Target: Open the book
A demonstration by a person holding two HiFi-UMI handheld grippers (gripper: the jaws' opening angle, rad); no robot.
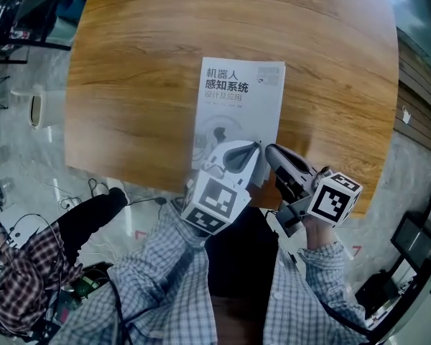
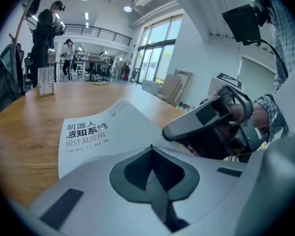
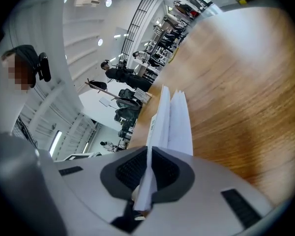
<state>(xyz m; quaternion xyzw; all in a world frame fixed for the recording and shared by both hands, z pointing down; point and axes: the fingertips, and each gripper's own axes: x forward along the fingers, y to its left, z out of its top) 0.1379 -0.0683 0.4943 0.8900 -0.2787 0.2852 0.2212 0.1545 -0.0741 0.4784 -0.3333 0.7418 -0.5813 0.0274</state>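
- Head view: the book (image 1: 238,100) lies flat on the wooden counter (image 1: 129,85), at the middle of its near edge, with the spine towards the left edge.
- Its cover is white, with a bold dark title in Chinese characters at the top left, a line of lighter characters under that, and a pale grey drawing lower down.
- The left tool (image 1: 256,146) has its jaws together over the near right part of the cover. In the left gripper view the left tool (image 2: 151,147) has its dark pads meeting along one seam, with nothing seen between them.
- The right tool (image 1: 268,149) comes in from the near right corner of the counter, its tip just beside the left one's tip. In the right gripper view the right tool (image 3: 148,150) is clamped on a thin white leaf of the book (image 3: 180,122), seen edge-on and raised off the layer next to it.
- Whether that leaf is the cover alone or several pages cannot be told.
- In the left gripper view the book (image 2: 96,132) bows upward at its right side, towards the right tool (image 2: 166,132).
- Both tools hide the near strip of the book in the head view, so its near corners cannot be seen there.
- The small print at the cover's top right is too fine to read.
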